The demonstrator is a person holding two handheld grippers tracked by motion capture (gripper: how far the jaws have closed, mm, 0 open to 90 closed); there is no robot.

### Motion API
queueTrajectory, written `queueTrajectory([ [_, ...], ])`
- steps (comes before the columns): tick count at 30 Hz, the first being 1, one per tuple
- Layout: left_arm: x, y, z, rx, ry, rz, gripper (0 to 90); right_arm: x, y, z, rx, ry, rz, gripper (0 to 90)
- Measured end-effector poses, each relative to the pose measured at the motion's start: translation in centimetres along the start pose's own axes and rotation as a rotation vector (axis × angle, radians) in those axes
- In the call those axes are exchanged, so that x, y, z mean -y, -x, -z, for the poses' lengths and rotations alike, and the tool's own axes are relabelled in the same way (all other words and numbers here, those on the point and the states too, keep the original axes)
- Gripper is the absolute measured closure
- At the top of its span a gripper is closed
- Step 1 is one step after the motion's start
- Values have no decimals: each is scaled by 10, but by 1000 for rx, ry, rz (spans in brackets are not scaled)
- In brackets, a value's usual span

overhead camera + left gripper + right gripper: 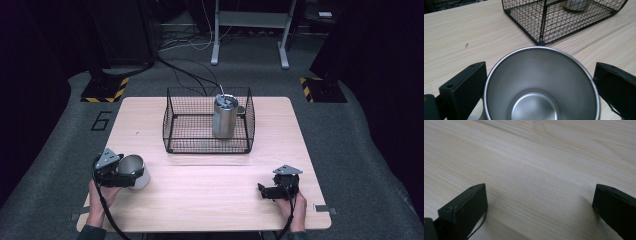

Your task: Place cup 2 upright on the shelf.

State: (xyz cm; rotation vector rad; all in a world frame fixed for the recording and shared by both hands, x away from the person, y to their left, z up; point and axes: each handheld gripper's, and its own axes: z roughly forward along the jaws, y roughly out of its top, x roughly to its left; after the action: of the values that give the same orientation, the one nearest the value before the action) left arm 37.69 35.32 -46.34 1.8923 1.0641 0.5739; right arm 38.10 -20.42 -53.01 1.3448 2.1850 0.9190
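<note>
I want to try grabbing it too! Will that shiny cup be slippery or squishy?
Probably slippery: the steel cup has smooth, shiny walls. It looks stiff, so the left tool likely won't squash it. Empty inside, it is probably light and could tip if bumped.

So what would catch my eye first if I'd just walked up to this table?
Probably the black wire basket at the far middle of the wooden table, with a tall steel canister standing upright inside it. Next, the shiny steel cup near the table's front left, sitting between the open jaws of the left gripper. The right gripper rests open at the front right.
</note>
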Motion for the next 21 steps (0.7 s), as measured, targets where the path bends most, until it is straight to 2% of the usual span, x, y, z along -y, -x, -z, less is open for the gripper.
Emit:
queueTrajectory([
  [2, 1, -1, 0, -2, 4, 7, 5, 0, 0, 0, 2, 2, -8, 0],
  [4, 2, 0, -2, -19, 13, -4, 8, 0, 0, 0, 3, 3, -11, 0],
  [11, -1, 4, -3, -32, -24, -40, 52, 0, 0, 0, 5, 2, -9, 0],
  [21, 0, 5, -4, -39, -23, -35, 54, 0, -1, 0, 8, 1, -19, 0],
])
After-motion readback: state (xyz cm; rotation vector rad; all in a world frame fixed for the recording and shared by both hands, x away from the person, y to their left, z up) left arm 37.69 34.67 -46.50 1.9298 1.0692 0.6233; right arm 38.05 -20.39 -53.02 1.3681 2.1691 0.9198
